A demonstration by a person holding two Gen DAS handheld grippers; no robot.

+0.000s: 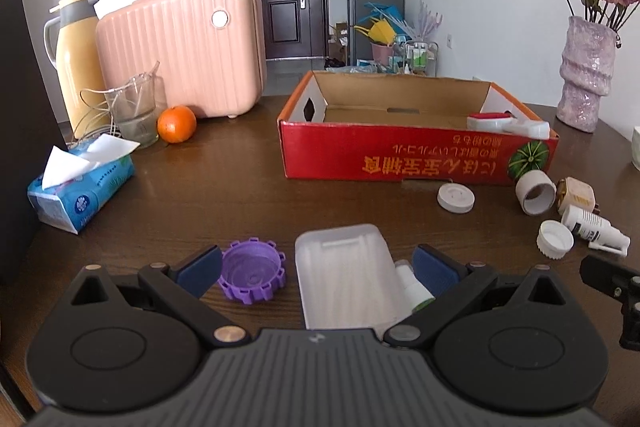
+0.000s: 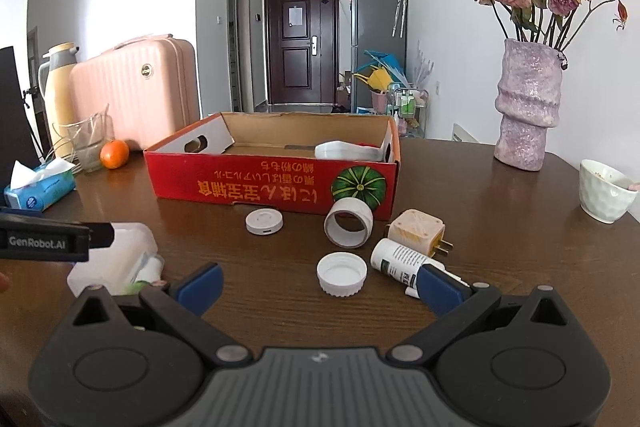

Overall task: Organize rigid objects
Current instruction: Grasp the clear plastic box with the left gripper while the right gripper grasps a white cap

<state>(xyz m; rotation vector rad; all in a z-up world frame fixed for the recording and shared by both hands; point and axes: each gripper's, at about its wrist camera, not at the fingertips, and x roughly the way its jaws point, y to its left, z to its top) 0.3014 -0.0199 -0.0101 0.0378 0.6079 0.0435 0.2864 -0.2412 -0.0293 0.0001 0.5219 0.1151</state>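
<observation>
The left gripper (image 1: 318, 267) has its fingers spread wide and grips nothing; a purple cap (image 1: 252, 275) lies just inside its left finger, and a frosted plastic case (image 1: 344, 275) with a small bottle (image 1: 412, 283) beside it lies against the right finger. The right gripper (image 2: 320, 283) is also wide apart and empty, a white cap (image 2: 342, 273) between its fingers and a white spray bottle (image 2: 400, 261) at its right fingertip, with the red cardboard box (image 2: 272, 183) beyond.

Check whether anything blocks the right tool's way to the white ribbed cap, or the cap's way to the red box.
Nothing visible does. The white ribbed cap lies just ahead of the open right tool; bare table leads to the red box, between the round disc and tape roll.
</observation>
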